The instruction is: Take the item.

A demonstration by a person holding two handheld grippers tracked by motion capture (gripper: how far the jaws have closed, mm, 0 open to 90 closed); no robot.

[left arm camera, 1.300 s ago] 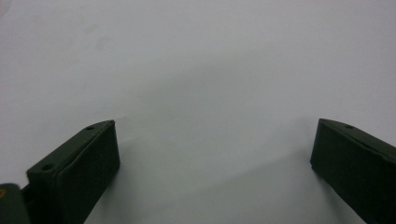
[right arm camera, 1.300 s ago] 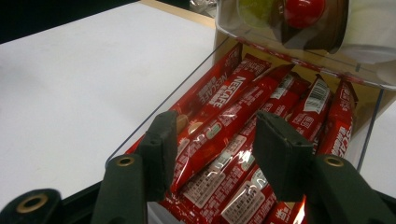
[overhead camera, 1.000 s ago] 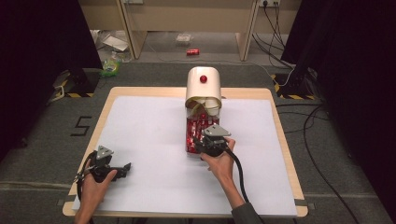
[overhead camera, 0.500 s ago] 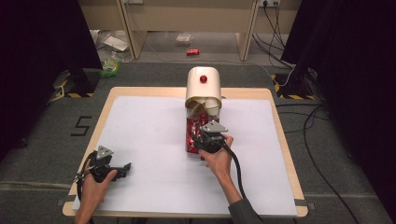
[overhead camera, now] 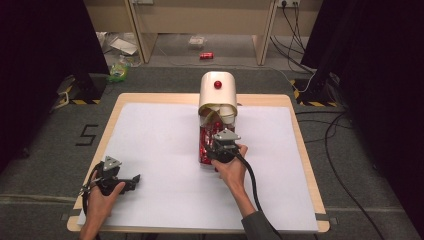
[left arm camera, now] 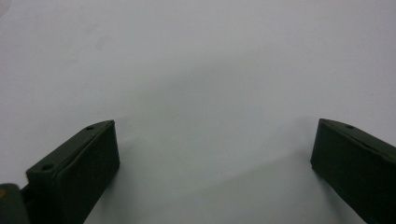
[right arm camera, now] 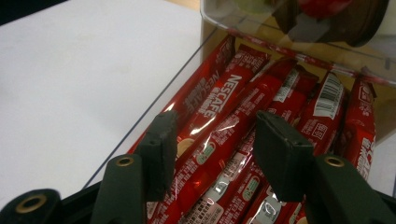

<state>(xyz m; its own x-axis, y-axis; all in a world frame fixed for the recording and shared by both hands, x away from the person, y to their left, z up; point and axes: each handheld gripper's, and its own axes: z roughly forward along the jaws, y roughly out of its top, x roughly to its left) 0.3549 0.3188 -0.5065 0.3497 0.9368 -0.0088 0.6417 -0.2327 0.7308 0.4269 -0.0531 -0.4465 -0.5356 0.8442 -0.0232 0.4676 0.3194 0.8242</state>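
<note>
At twelve o'clock on the white-covered wooden table [overhead camera: 150, 130] stands a cream, round-topped dispenser box with a red knob [overhead camera: 218, 92]. From its foot, a clear plastic tray [right arm camera: 163, 100] runs toward six o'clock, packed with red foil Nescafe coffee sticks [right arm camera: 224, 116] lying side by side along its length.

Over that tray hangs the right gripper [overhead camera: 220, 145], held in the person's right hand [overhead camera: 231, 167] just past the table's centre. In the right gripper view [right arm camera: 212, 140] its two black jaws are dipped among the sticks, half spread and just now closing a little. One red stick [right arm camera: 212, 144] runs up between them, and the left jaw sits close to the tray's clear side wall. Whether the pads already press on that stick cannot be told; a gap shows along at least one side.

Down at seven o'clock, well apart from the tray, the left gripper [overhead camera: 131, 181] lies low over the bare white cover, held in the left hand [overhead camera: 102, 200]. In the left gripper view [left arm camera: 215, 154] its jaws are spread wide, with plain white surface between them.
</note>
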